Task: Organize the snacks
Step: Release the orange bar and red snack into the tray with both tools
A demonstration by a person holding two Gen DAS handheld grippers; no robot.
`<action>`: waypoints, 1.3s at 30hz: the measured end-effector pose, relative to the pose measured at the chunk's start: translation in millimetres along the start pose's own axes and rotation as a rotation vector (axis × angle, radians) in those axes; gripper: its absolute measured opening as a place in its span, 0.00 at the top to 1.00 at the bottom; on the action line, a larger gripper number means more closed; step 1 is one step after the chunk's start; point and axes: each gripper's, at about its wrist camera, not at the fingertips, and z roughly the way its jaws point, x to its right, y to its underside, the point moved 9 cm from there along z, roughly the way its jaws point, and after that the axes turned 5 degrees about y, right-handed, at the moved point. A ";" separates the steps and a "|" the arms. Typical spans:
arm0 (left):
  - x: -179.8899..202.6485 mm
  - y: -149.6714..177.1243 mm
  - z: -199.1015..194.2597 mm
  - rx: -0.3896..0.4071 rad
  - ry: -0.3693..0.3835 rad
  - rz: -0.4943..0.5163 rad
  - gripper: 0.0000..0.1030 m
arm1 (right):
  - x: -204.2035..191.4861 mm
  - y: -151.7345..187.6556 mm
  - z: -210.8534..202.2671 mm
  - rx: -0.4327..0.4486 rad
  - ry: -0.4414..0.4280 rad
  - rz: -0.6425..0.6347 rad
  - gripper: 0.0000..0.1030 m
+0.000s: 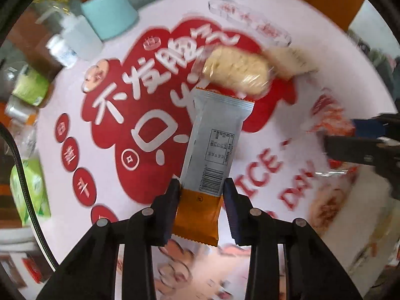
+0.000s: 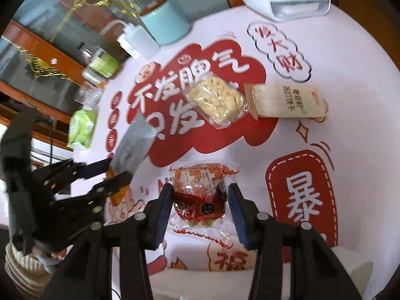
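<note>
**Two Snacks Lifted Off the Printed Table**

Pick-up step in hand. Left gripper (image 1: pixel 201 207) clamped on silver-and-orange bar (image 1: pixel 212 150), above the red cloud print (image 2: pixel 160 95); right gripper (image 2: pixel 200 212) pinching red snack packet (image 2: pixel 200 195), just below that print. Next, by judgement: carrying both to a gathering spot, not identifiable here.

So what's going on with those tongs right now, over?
Left tongs shut on silver-orange snack bar. Right tongs shut on red snack packet. Two snacks left on mat. Nothing blocking.
</note>
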 end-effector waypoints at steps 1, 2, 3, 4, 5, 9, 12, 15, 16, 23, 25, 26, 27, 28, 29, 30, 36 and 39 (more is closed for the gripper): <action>5.3 1.9 -14.8 0.026 0.004 -0.013 0.67 | -1.9 2.0 -11.2 0.018 -0.009 -0.009 0.56; 12.8 6.0 -35.0 0.059 0.010 -0.031 0.67 | -3.4 3.3 -20.7 0.033 -0.016 -0.018 0.56; 17.7 7.1 -51.2 0.082 0.020 -0.042 0.67 | -4.9 7.7 -36.5 0.056 -0.029 -0.033 0.56; 21.3 9.4 -67.4 0.102 0.026 -0.051 0.67 | -5.9 11.6 -48.8 0.074 -0.043 -0.044 0.56; 30.2 13.9 -84.8 0.126 0.027 -0.062 0.67 | -6.8 17.1 -63.6 0.096 -0.061 -0.061 0.56; 70.5 45.7 -146.9 0.213 0.021 -0.079 0.67 | -1.7 47.9 -110.6 0.163 -0.106 -0.131 0.56; 107.0 71.1 -176.5 0.264 0.015 -0.105 0.67 | 13.1 76.8 -133.5 0.179 -0.122 -0.180 0.56; 142.9 99.0 -193.1 0.304 -0.021 -0.142 0.67 | 33.1 104.2 -150.9 0.181 -0.121 -0.215 0.56; 151.4 106.6 -193.9 0.314 -0.035 -0.155 0.66 | 40.8 112.8 -156.4 0.181 -0.122 -0.227 0.56; 210.5 159.6 -184.6 0.345 -0.093 -0.318 0.66 | 83.0 149.3 -169.9 0.157 -0.123 -0.268 0.56; 220.9 170.7 -173.8 0.332 -0.084 -0.370 0.66 | 88.7 156.3 -170.3 0.147 -0.129 -0.275 0.56; 225.9 175.3 -168.0 0.321 -0.081 -0.390 0.66 | 90.3 158.9 -170.1 0.142 -0.135 -0.279 0.56; 230.3 178.9 -162.2 0.307 -0.081 -0.405 0.66 | 91.8 162.9 -170.1 0.137 -0.143 -0.286 0.56; 234.5 182.4 -157.5 0.294 -0.085 -0.417 0.66 | 92.4 165.9 -169.8 0.132 -0.149 -0.291 0.56; 238.7 185.9 -153.6 0.282 -0.095 -0.428 0.66 | 92.5 169.7 -169.1 0.126 -0.157 -0.298 0.56; 243.0 189.3 -151.2 0.273 -0.110 -0.436 0.66 | 92.3 172.4 -168.3 0.120 -0.162 -0.304 0.56; 258.8 201.5 -148.8 0.273 -0.170 -0.464 0.65 | 80.8 182.3 -162.0 0.095 -0.175 -0.352 0.56; 261.5 204.6 -144.9 0.255 -0.204 -0.464 0.65 | 71.2 179.9 -160.9 0.099 -0.174 -0.375 0.55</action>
